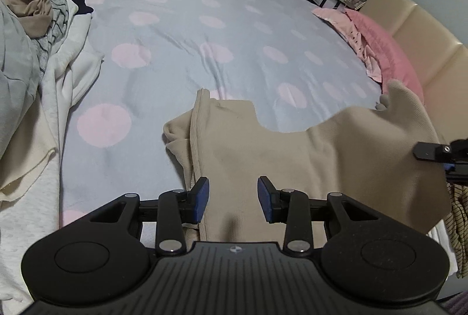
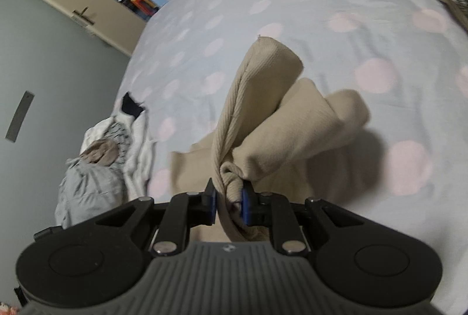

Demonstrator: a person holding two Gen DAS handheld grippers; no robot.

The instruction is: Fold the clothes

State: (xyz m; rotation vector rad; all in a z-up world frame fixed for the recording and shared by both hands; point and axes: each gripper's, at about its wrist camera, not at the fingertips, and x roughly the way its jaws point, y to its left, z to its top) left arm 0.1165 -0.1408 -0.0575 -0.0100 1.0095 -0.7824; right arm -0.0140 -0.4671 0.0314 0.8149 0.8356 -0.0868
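Note:
A beige ribbed garment lies on the dotted bedspread, its right part lifted off the bed. My left gripper hovers over the garment's left side. Its jaws stand apart and the smooth cloth shows through the gap; neither blue pad visibly presses on it. My right gripper is shut on a bunched corner of the beige garment, which rises in folds in front of its fingers. In the left wrist view the right gripper shows at the right edge behind the raised cloth.
A heap of white, grey and tan clothes lies along the bed's left side, also in the right wrist view. A pink pillow and padded headboard are at the right. A striped garment hangs at the right edge.

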